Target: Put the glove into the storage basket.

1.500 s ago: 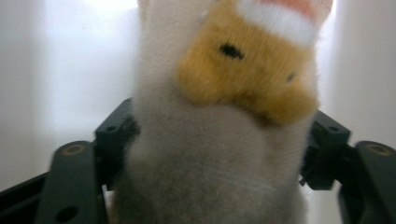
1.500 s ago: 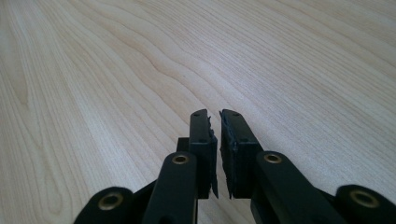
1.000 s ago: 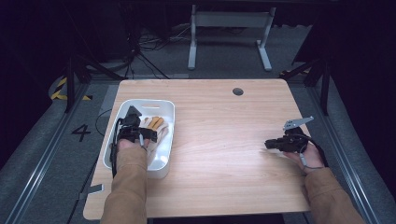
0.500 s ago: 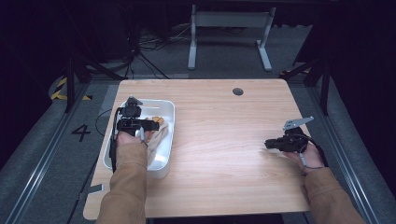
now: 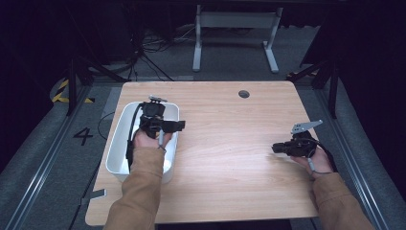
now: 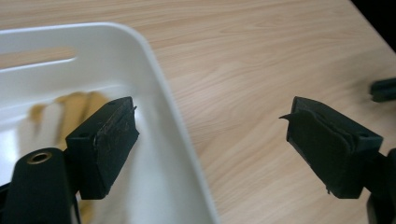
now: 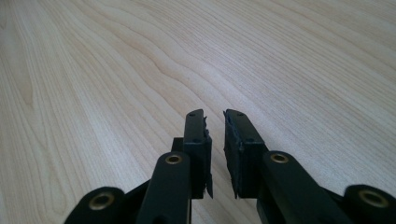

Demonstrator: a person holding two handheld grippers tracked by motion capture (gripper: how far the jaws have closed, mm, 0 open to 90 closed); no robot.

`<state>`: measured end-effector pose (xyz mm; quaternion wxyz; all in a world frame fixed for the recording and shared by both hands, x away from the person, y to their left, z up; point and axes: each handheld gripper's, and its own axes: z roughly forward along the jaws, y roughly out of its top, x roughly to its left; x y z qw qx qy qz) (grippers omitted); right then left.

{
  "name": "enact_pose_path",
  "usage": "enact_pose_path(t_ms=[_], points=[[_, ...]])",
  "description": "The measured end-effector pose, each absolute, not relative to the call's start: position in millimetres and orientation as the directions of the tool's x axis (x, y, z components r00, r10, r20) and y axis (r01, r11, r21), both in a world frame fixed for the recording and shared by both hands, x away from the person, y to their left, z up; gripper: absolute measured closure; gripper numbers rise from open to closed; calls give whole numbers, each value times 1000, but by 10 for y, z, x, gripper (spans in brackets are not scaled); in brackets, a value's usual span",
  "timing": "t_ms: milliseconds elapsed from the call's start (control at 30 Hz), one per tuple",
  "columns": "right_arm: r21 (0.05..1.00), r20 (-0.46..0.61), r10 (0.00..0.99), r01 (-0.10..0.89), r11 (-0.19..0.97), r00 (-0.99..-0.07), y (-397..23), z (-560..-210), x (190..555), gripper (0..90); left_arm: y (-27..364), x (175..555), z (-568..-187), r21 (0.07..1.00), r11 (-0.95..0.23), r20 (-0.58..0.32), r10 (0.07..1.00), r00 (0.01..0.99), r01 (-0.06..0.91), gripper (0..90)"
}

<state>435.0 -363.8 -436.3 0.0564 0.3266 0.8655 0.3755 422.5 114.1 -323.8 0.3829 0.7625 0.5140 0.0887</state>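
A white bin [image 5: 116,143] stands at the table's left side. My left gripper [image 5: 175,126] hovers over its right rim, jaws pointing right and wide open with nothing between them. In the left gripper view the left gripper [image 6: 212,114] straddles the bin's rim [image 6: 161,91]: one jaw is over the bin, the other over bare wood. Blurred tan and white items [image 6: 70,109] lie in the bin behind the left jaw. My right gripper [image 5: 278,147] rests low at the table's right side, pointing left. In its own view the right gripper [image 7: 214,115] is shut, a thin slit between the pads, holding nothing.
The wooden table [image 5: 230,158] has a round cable hole [image 5: 244,94] near its far edge. A metal frame [image 5: 234,33] stands on the floor beyond the table. The right gripper's tip [image 6: 384,88] shows at the far right of the left gripper view.
My left gripper has risen from inside the bin and swung to the right, so its jaws now reach over the bin's right rim. The right gripper has stayed in place.
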Motion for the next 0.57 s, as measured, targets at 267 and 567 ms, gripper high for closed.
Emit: enact_pose_path(t_ms=[267,567], points=[[692,131,600,506,514,-789,-3609,-4372,4347,777,590,3997,-3438,760,-260,-250,730,637,596,179],[719,142,618,510,472,-773,-3573,-4362,4349,604,186,3801,-3840,767,-332,-262,619,741,549,159]])
